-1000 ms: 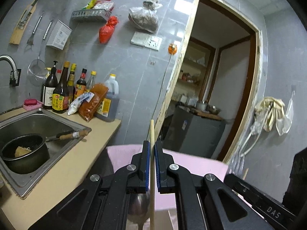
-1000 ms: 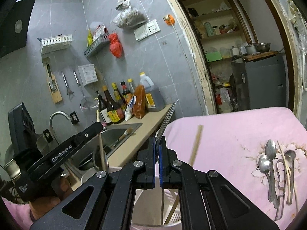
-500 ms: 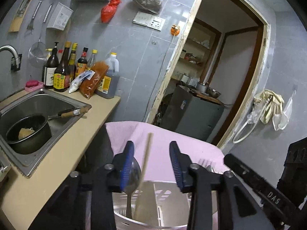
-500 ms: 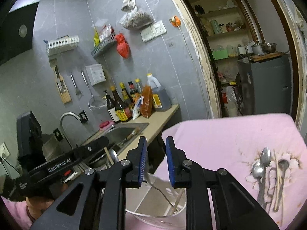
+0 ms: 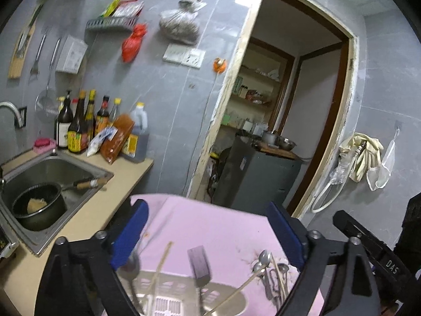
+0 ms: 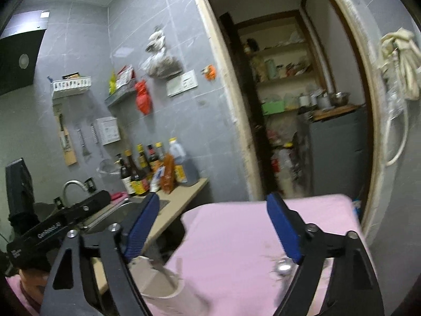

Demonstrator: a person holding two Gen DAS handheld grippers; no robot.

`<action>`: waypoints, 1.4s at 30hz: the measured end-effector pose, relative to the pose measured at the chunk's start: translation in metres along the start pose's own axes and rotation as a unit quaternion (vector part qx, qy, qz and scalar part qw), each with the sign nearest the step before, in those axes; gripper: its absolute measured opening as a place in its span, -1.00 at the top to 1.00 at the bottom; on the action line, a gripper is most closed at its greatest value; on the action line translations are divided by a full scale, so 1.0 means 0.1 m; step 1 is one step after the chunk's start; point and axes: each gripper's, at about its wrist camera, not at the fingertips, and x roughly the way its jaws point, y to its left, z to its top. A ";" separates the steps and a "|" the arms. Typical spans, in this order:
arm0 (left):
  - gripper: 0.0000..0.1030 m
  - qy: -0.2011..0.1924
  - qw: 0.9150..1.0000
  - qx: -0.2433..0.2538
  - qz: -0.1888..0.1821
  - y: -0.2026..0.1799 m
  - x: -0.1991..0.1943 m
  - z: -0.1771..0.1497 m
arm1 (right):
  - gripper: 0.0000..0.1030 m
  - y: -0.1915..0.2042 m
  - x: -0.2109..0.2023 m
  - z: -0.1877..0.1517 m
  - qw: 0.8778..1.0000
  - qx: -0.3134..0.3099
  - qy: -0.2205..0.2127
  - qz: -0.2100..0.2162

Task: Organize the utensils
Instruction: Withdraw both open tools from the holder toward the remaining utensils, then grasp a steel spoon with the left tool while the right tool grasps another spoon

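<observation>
White plastic forms the utensil holder point(image 5: 168, 300) low in the left wrist view; a spoon point(image 5: 130, 266), a wooden chopstick point(image 5: 161, 263), a fork point(image 5: 199, 264) and a second chopstick point(image 5: 236, 291) stand in it, leaning different ways. More spoons and chopsticks point(image 5: 271, 273) lie loose on the pink cloth point(image 5: 210, 226) just right of the holder. The left gripper point(image 5: 208, 231) hangs above the holder; its jaws have just been opening and now stand wide apart with nothing clamped. The right gripper point(image 6: 213, 226) has likewise just been opening and is spread wide and empty, with the holder point(image 6: 160, 287) below its left finger. Beside the cloth runs a tan surface point(image 5: 86, 218) with a steel sink point(image 5: 52, 168), a pot point(image 5: 36, 205) and sauce bottles point(image 5: 86, 123).
</observation>
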 end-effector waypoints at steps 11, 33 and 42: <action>-0.99 -0.018 0.998 0.060 -0.006 -0.79 0.14 -0.28 | -0.96 -0.64 -0.37 0.10 0.996 -0.028 -0.022 -0.079; -0.99 0.034 0.994 0.104 0.015 -1.56 0.82 -1.06 | -0.96 -1.70 -0.23 -0.34 0.991 -0.014 0.039 -0.126; -0.99 0.119 0.989 0.079 0.023 -1.48 1.31 -1.31 | -0.94 -2.05 0.25 -0.68 0.988 0.039 0.123 -0.081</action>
